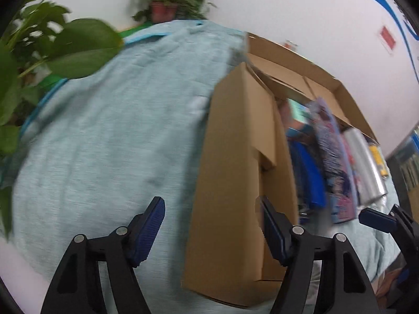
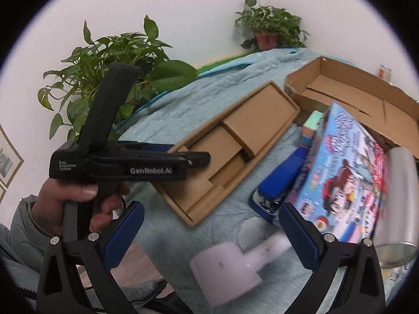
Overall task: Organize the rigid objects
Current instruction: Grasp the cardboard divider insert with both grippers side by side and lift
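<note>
My left gripper (image 1: 212, 229) is open and empty, low over the light blue cloth, right by the cardboard box lid (image 1: 235, 170); it also shows in the right wrist view (image 2: 183, 157), held in a hand beside the lid (image 2: 230, 151). My right gripper (image 2: 212, 233) is open and empty above a white plastic object (image 2: 235, 269). Beside the lid lie a blue stapler (image 2: 280, 180), a colourful toy box (image 2: 345, 178) and a shiny roll (image 2: 398, 209). The stapler (image 1: 309, 172), toy box (image 1: 332, 157) and roll (image 1: 364, 162) show blurred in the left wrist view.
An open cardboard box (image 2: 348, 99) stands behind the objects. Two potted plants (image 2: 112, 62) (image 2: 269, 28) stand at the cloth's far edge against the white wall. The cloth (image 1: 104, 144) covers the whole table.
</note>
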`<action>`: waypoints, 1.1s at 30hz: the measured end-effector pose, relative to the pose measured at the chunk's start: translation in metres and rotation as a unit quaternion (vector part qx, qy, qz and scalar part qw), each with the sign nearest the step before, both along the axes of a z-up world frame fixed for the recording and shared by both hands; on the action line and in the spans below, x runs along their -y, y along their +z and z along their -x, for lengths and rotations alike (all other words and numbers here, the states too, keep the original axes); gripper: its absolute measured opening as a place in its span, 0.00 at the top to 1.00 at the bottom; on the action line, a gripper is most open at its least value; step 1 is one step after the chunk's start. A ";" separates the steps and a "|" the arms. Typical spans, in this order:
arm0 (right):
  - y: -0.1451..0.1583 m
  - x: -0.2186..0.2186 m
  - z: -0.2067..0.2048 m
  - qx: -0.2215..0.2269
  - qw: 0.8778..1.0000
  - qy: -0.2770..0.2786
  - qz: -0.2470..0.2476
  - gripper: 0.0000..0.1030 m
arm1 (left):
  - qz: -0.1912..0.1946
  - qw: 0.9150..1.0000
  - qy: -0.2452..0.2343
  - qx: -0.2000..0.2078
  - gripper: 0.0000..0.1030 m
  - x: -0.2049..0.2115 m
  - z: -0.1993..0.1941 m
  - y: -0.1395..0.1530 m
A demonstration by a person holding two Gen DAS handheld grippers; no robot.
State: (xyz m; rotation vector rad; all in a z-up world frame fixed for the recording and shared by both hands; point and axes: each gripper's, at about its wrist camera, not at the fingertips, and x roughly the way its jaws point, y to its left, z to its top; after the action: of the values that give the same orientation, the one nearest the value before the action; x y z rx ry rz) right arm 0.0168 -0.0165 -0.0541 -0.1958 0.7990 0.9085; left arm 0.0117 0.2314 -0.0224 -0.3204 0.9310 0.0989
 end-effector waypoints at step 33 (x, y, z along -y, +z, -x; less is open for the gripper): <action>-0.035 -0.052 -0.029 -0.112 0.989 -0.088 0.032 0.70 | 0.014 0.997 -0.060 -0.046 0.82 -0.002 0.010 0.011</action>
State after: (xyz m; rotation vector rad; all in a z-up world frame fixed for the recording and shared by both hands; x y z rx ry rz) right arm 0.0459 0.0356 -0.0892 -0.0782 1.0370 0.7470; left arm 0.0013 0.2335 -0.0117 -0.2876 1.0423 -0.0091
